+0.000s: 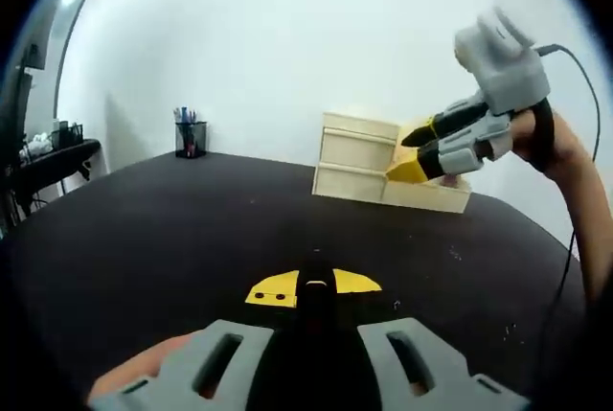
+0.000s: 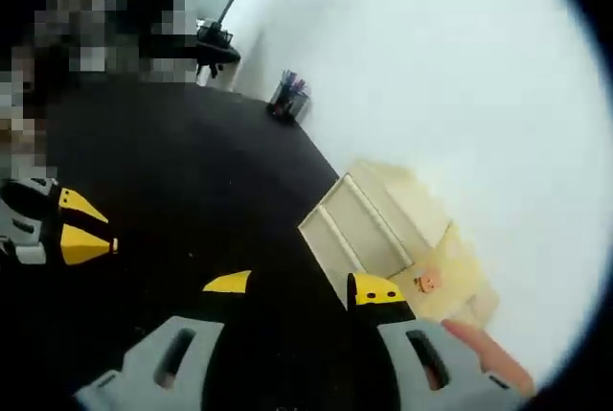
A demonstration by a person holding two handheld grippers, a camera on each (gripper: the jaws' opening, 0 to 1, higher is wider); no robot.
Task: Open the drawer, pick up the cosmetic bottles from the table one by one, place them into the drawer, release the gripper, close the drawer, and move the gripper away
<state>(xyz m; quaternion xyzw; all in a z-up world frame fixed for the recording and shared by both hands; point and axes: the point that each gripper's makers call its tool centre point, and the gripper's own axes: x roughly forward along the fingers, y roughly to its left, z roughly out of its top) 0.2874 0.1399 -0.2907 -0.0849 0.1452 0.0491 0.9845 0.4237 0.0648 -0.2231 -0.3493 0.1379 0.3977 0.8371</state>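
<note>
Right gripper (image 1: pixel 414 152) held above the pulled-out bottom drawer (image 1: pixel 431 195) of the small wooden drawer chest (image 1: pixel 354 152), jaws spread, nothing between them; judged to be a release posture directly over the drawer opening. In the right gripper view, right gripper (image 2: pixel 302 286) aimed down at the same chest (image 2: pixel 359 224), with a small pinkish-orange item (image 2: pixel 428 283) lying inside the open drawer (image 2: pixel 465 296); too blurred to confirm, but probably a cosmetic bottle already deposited. Left gripper (image 1: pixel 314 286) parked low over the black table (image 1: pixel 144 239), well apart from the chest, jaws drawn close together and pinching nothing; judged to be kept back to leave the approach path free. Same left gripper (image 2: pixel 84 226) visible at the left edge of the right gripper view, near the table surface. Drawer not yet closed. Surroundings: pen holder (image 1: pixel 191 138) at the far table edge by the white wall, well clear of the work area; cable (image 1: pixel 584 76) trailing from the right gripper past the person's hand (image 1: pixel 551 138). Before closing, check that the cable and the spread jaws stay clear of the drawer front.
</note>
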